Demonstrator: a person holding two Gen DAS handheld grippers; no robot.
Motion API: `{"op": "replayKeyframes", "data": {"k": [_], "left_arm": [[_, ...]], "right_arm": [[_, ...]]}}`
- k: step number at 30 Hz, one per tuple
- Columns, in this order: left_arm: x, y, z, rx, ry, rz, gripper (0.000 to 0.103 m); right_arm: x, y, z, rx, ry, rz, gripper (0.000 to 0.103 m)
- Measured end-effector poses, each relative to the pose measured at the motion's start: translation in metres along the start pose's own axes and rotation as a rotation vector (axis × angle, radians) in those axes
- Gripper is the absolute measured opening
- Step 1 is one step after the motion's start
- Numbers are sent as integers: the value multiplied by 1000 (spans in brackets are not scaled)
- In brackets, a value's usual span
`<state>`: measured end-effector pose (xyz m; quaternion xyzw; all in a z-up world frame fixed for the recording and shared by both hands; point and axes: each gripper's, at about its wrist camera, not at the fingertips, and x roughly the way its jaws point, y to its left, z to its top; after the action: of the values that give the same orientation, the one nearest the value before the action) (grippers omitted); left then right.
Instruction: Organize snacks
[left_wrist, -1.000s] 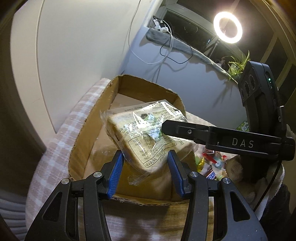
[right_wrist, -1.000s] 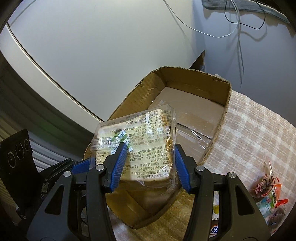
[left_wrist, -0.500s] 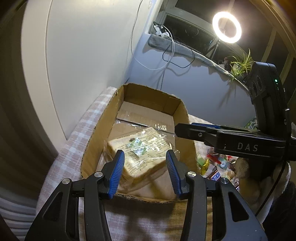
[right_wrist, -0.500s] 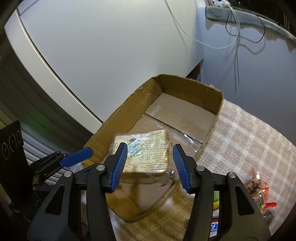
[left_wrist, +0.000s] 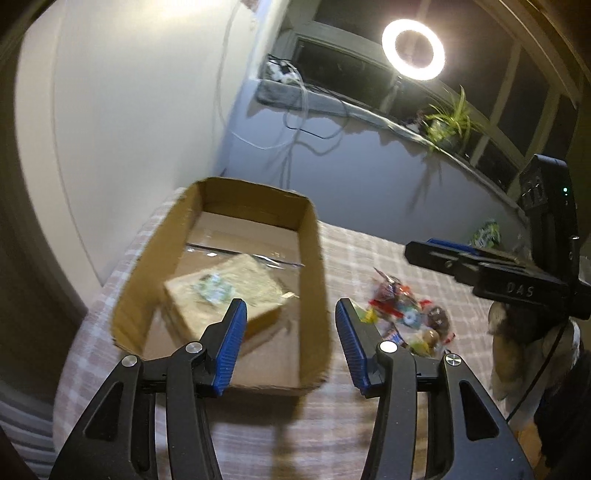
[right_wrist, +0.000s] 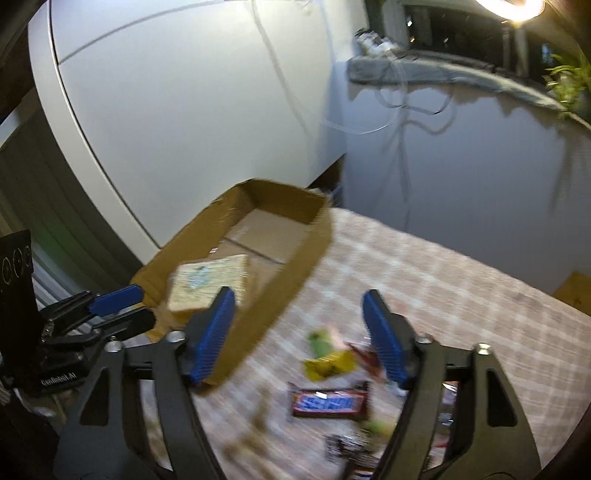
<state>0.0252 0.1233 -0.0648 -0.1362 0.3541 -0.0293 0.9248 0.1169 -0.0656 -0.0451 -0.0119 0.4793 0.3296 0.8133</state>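
A clear-wrapped bread pack (left_wrist: 225, 291) lies inside the open cardboard box (left_wrist: 312, 258) on the checked cloth; it also shows in the right wrist view (right_wrist: 207, 284) in the box (right_wrist: 295, 266). My left gripper (left_wrist: 288, 343) is open and empty above the box's right wall. My right gripper (right_wrist: 297, 332) is open and empty above a pile of loose snacks (left_wrist: 406, 317), with a Snickers bar (right_wrist: 328, 402) and a yellow packet (right_wrist: 328, 365). The right gripper also shows in the left wrist view (left_wrist: 480, 269).
The checked cloth (right_wrist: 443, 295) covers the table. A white wall and cables stand behind the box. A ring light (left_wrist: 413, 50) and a plant (left_wrist: 450, 122) are at the back. A green packet (left_wrist: 485, 232) lies far right.
Both grippers let go of the bread pack, which now lies in the box. Both pulled back and swung right, toward the snack pile.
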Motion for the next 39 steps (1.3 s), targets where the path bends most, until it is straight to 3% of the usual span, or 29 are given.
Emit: {"op": "replayKeyframes", "data": {"k": [7, 13, 18, 23, 25, 32, 39], "left_arm": [[19, -38, -12, 72, 58, -74, 49], [43, -67, -21, 125, 127, -119, 49], [67, -85, -27, 157, 191, -142, 49], [87, -105, -31, 220, 240, -144, 43], [93, -110, -31, 240, 249, -138, 42], [116, -113, -30, 258, 295, -118, 42], [125, -111, -31, 268, 318, -116, 42]], "right_arm": [[-29, -39, -37, -26, 53, -90, 81], [-34, -56, -78, -71, 138, -99, 81], [-32, -60, -100, -126, 204, -48, 81], [-24, -57, -111, -191, 263, 13, 61], [-20, -54, -115, -226, 277, 23, 59], [-5, -49, -115, -303, 308, 84, 59], [8, -41, -120, -372, 349, 86, 58]]}}
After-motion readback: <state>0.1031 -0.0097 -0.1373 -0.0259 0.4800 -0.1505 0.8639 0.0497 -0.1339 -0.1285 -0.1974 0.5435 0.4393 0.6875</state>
